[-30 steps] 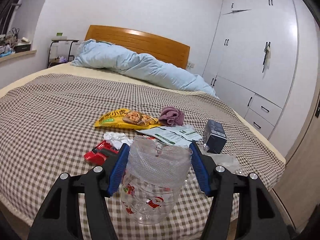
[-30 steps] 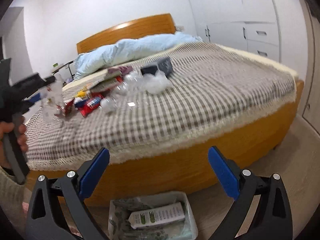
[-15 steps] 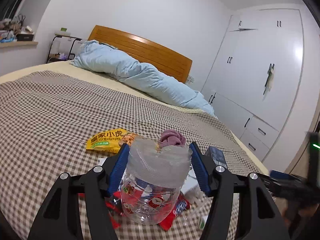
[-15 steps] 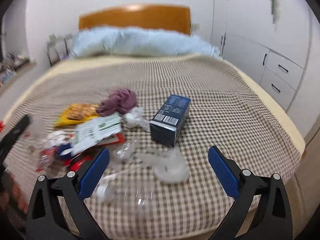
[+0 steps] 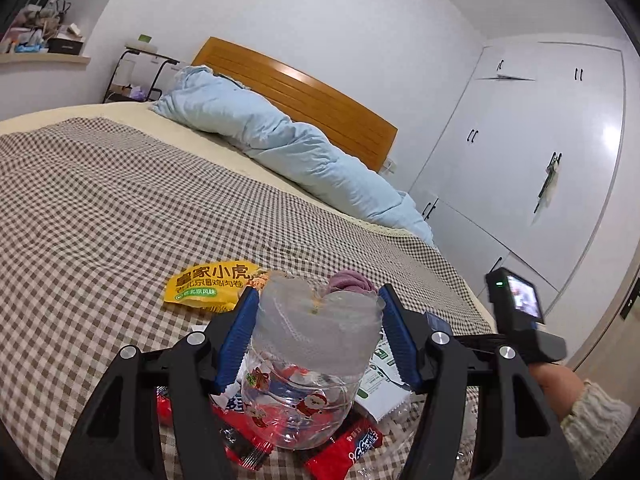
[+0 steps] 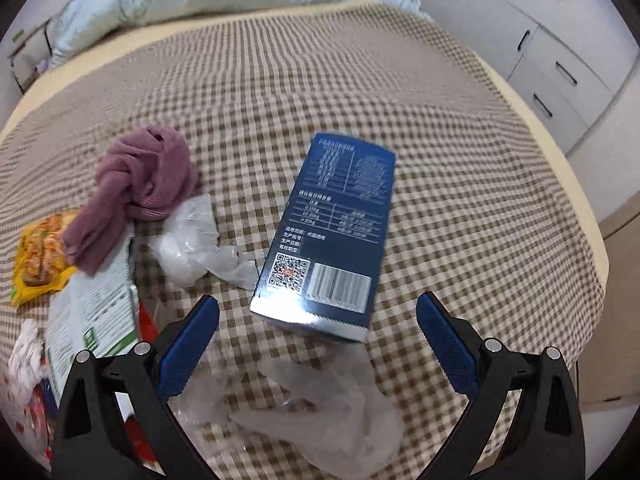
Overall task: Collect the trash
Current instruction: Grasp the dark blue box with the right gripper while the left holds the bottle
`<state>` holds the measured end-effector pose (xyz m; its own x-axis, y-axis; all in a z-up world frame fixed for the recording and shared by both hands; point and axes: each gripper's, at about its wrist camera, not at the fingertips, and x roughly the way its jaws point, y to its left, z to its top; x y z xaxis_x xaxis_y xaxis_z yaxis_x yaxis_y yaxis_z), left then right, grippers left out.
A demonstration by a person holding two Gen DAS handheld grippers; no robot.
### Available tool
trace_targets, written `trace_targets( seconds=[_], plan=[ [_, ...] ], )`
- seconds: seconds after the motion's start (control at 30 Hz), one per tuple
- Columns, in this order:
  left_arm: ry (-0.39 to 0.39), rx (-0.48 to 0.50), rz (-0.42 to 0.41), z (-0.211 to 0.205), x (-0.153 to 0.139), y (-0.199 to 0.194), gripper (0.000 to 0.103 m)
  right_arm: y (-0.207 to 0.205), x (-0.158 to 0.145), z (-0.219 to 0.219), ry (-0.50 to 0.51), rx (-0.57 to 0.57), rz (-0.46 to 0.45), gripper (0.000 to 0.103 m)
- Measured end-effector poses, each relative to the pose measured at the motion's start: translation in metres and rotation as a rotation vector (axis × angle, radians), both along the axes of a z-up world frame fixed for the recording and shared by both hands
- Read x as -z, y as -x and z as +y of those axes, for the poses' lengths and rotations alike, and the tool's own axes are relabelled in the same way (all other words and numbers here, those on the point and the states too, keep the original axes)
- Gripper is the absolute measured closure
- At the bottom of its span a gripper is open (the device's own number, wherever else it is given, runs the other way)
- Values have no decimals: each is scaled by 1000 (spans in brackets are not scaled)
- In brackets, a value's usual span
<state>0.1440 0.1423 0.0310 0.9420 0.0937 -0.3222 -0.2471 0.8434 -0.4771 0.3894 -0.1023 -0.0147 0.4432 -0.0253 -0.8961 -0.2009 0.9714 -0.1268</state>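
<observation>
With left gripper (image 5: pixel 316 340) clamped on the clear Christmas-print plastic cup (image 5: pixel 308 376), lower the wide-open, empty right gripper (image 6: pixel 318 344) squarely over the near end of the dark blue box (image 6: pixel 332 236) lying toward the bed's (image 6: pixel 460 160) foot edge, avoiding the crumpled clear film (image 6: pixel 320 412) beneath.

Our tools and sleeve

We carried black-framed tongs (image 5: pixel 316 336) with blue ribbed pads (image 5: pixel 236 340) and silver screws; we wore a cream knitted sleeve (image 5: pixel 596 420).
</observation>
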Motion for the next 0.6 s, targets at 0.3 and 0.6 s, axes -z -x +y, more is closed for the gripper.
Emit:
trace_targets(
  seconds=[0.3, 0.6],
  plan=[
    [-15, -8, -13, 2, -3, 7, 44, -18, 27, -21, -84, 104, 126, 41],
    [-34, 21, -17, -8, -6, 8, 44, 6, -13, -61, -206, 79, 46, 42]
  ],
)
